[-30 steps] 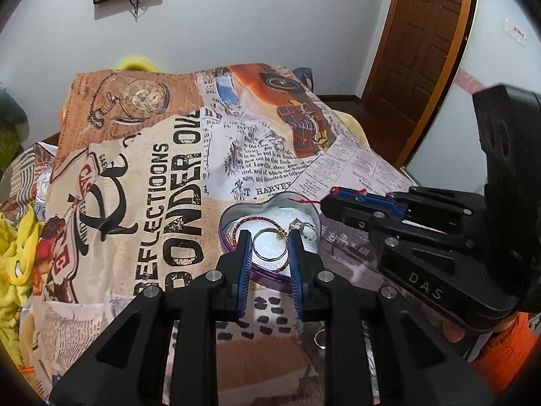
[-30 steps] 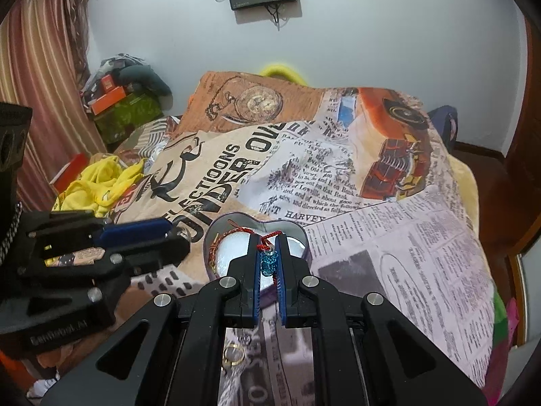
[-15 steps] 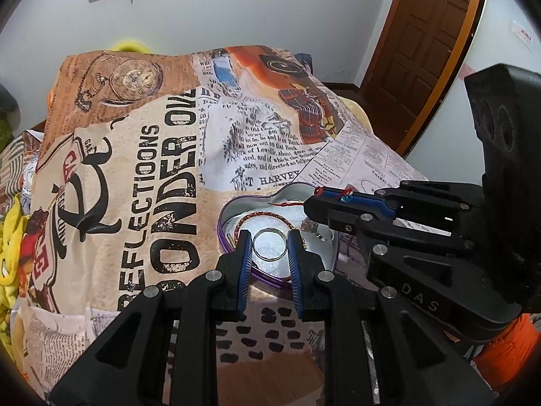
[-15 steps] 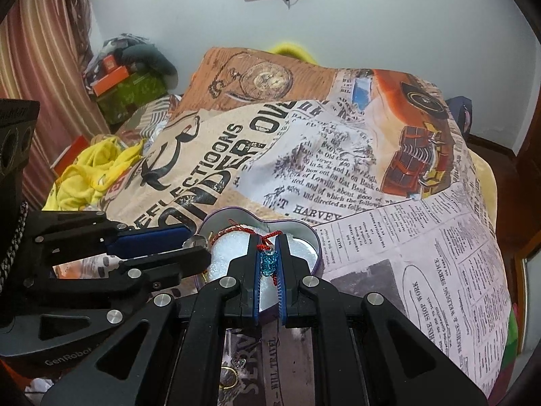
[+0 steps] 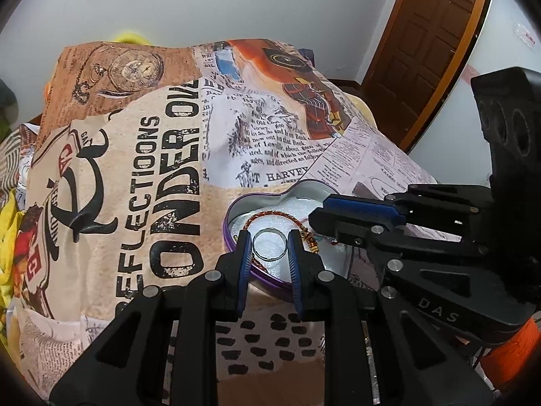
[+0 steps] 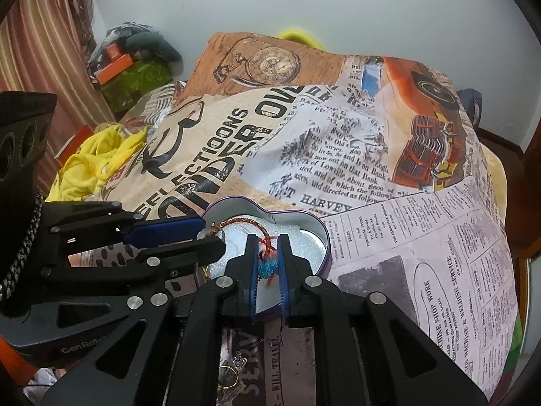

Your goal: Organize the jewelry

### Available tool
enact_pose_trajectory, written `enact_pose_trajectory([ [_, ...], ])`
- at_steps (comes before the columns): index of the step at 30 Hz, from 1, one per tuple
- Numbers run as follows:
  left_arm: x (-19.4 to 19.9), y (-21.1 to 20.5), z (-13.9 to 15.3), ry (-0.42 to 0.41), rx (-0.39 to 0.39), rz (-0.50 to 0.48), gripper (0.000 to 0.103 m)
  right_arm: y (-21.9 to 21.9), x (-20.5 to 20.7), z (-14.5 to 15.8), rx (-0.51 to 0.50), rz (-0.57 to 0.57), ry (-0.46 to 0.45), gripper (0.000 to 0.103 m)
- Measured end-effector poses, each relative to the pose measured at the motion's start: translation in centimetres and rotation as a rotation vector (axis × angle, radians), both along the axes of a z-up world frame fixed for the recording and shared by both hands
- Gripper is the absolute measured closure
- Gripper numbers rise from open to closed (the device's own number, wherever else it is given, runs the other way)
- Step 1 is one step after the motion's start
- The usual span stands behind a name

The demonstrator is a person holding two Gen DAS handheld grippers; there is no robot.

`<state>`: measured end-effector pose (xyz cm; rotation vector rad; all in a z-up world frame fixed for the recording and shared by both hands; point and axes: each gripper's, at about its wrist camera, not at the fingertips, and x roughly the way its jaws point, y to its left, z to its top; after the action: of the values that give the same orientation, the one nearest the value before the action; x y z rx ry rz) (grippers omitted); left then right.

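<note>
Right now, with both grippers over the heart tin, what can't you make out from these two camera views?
- Left wrist view: whether the silver ring touches the left gripper fingers; it sits between them.
- Left wrist view: the right side of the heart tin, hidden by the right gripper.
- Right wrist view: the blue and red charm, blurred, so whether it is released.
- Right wrist view: small gold jewelry on the bedspread, partly hidden by the gripper body.
</note>
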<state>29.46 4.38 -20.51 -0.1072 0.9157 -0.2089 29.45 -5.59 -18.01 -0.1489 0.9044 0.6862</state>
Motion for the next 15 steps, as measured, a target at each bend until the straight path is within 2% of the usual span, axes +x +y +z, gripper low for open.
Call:
enact_pose_trajectory([
  [11, -2.3, -0.2, 2.5, -0.039, 0.015, 0.0, 0.083, -0.5, -1.8, 2.1, -0.007, -0.005, -0.056, 0.084],
  [15, -3.8, -0.7, 3.7, -0.059, 0.048, 0.002, 0.081, -0.8, -2.9, 3.2, -0.012, -0.014, -0.088, 0.083],
])
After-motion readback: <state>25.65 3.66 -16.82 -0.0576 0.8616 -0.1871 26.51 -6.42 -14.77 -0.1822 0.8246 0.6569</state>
